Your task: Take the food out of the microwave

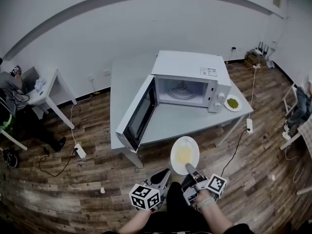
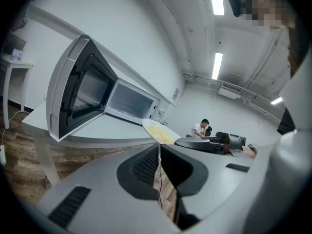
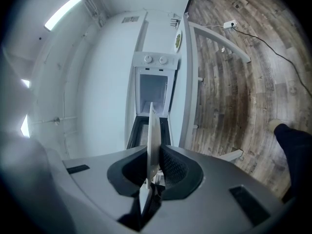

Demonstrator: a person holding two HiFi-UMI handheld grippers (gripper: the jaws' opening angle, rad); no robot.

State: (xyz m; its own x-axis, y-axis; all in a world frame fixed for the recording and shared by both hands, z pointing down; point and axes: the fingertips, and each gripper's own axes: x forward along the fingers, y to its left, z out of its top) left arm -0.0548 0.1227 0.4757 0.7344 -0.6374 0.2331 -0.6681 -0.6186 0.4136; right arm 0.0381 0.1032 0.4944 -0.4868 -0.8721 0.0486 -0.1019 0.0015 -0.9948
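Observation:
The white microwave [image 1: 187, 82] stands on the grey table [image 1: 126, 82] with its door [image 1: 139, 115] swung wide and its cavity bare. My right gripper [image 1: 191, 169] is shut on the near rim of a white plate of yellow food [image 1: 184, 155], which hangs over the table's front edge. In the right gripper view that plate [image 3: 151, 140] shows edge-on between the pads, with the microwave [image 3: 153, 89] beyond it. My left gripper [image 1: 163, 179] is shut and holds nothing, just left of the right one. From the left gripper view the plate [image 2: 160, 132] sits ahead, level with the open door [image 2: 80, 89].
A second plate with green food [image 1: 233, 103] rests on the table right of the microwave. A small white table [image 1: 48, 94] and a seated person [image 1: 9, 89] are at the far left. Power strips [image 1: 80, 152] and cables lie on the wooden floor. A chair [image 1: 300, 106] stands at the right.

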